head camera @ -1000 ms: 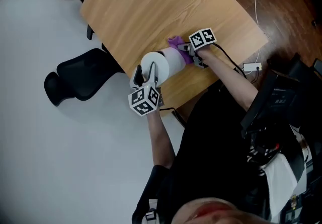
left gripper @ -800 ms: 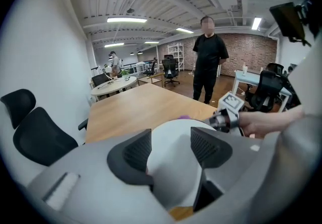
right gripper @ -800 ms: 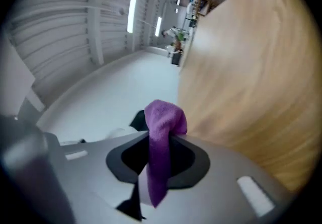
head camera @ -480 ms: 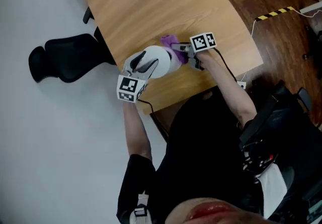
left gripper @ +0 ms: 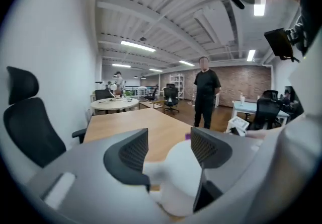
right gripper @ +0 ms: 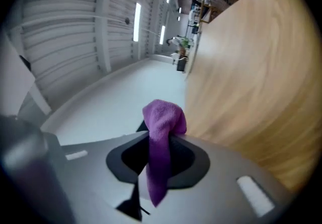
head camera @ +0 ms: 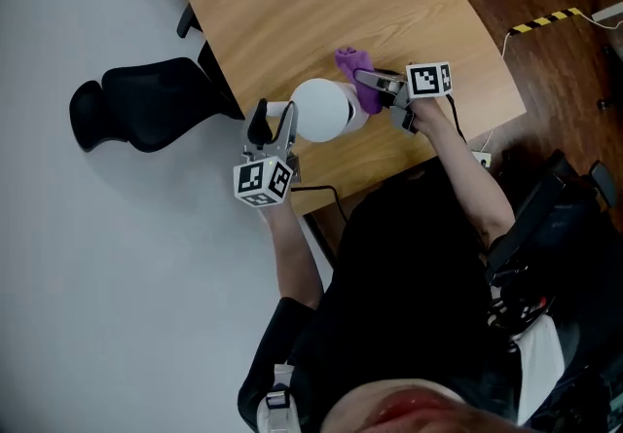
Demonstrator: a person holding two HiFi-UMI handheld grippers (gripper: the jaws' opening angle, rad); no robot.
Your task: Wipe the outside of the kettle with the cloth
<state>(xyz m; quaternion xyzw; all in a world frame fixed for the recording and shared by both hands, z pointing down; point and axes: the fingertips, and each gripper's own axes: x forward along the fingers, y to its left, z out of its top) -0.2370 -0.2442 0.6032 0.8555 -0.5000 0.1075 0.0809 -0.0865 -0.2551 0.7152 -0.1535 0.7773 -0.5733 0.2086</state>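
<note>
The white kettle (head camera: 323,110) is over the wooden table's (head camera: 321,3) near edge, seen from above as a round dome. My left gripper (head camera: 274,120) is at its left side. The white handle sits between the jaws, which are opening. In the left gripper view, the kettle (left gripper: 176,177) fills the gap of the left gripper (left gripper: 168,150) and touches the left jaw. My right gripper (head camera: 375,83) is at the kettle's far right, shut on the purple cloth (head camera: 352,61). In the right gripper view, the cloth (right gripper: 162,122) hangs from the right gripper (right gripper: 160,155), and no kettle shows.
A black office chair (head camera: 146,110) stands on the pale floor left of the table. A black cable (head camera: 321,190) runs under the table's near edge. A person (left gripper: 206,92) stands beyond the table, and a round table (left gripper: 114,103) is further back.
The kettle was tilted with its side toward the cloth and now looks upright. My left gripper swung to its left side. The right gripper rose with the cloth, off the kettle's flank.
</note>
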